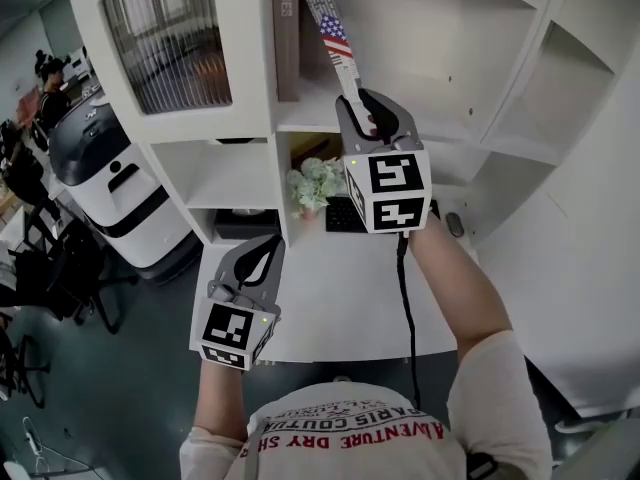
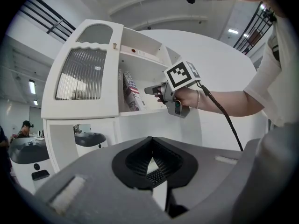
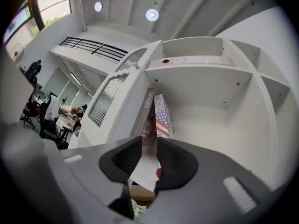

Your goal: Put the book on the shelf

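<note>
Inserting flag-covered book (image 1: 333, 30) into shelf (image 1: 310, 116).
Right tool (image 1: 366, 103) clamped on its lower edge, brown book (image 1: 287, 38) left of it; next, likely push upright and release. Left tool (image 1: 268, 244) closed, empty.

Bright, even indoor light — round ceiling lamps (image 3: 152, 14) glow overhead in the right gripper view, and a strip light (image 2: 32, 86) shows in the left one. The white shelf unit (image 1: 240, 58) looks slightly washed out, its compartments softly shaded. Both gripper views bulge and go black at the corners; the left tool (image 2: 150, 141), right tool (image 3: 149, 140) and the book (image 3: 144, 167) are blurred up close.
</note>
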`<state>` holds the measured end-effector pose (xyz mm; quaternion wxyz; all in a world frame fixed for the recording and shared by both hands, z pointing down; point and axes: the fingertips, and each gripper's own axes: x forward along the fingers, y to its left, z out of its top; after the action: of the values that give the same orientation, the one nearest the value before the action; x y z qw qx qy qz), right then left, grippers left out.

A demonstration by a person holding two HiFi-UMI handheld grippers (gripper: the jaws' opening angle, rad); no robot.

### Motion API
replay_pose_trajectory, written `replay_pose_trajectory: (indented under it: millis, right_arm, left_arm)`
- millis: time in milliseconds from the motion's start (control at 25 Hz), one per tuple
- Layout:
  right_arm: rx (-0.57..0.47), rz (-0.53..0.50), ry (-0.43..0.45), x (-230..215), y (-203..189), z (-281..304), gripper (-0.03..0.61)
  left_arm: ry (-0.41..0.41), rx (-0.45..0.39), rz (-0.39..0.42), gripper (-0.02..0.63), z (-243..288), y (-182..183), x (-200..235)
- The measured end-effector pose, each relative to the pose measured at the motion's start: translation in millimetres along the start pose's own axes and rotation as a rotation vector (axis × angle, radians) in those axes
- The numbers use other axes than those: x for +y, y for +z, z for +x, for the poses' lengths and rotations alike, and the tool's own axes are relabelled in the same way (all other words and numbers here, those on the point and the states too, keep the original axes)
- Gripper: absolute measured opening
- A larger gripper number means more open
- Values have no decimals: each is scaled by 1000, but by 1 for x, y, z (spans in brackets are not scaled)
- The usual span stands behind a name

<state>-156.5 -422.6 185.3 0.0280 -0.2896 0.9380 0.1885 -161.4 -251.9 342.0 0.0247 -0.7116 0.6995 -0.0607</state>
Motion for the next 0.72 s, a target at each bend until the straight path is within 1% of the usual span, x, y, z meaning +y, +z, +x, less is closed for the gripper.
replay_pose_trajectory:
  millis: [80, 160, 240, 440, 560, 720]
  right_arm:
    - [-14, -5, -11, 4, -5, -18, 64]
    - [-22, -17, -7, 10, -15, -36, 43]
    - [-23, -17, -6, 16, -28, -55, 1]
    - [-5, 33, -7, 30, -63, -105, 2]
    - [8, 40, -2, 41, -81, -132, 2]
    - [36, 65, -31, 47, -99, -159, 2]
  left_arm:
    - [-11, -4, 2, 4, -3, 0, -3]
    - [-18, -14, 0, 3, -8, 2, -7]
    - [-20, -25, 1, 3, -14, 5, -9]
    - [-18, -39, 11, 4, -22, 10, -10]
    - [-17, -47, 3, 3, -27, 11, -11]
    - [-11, -49, -13, 3, -31, 7, -10]
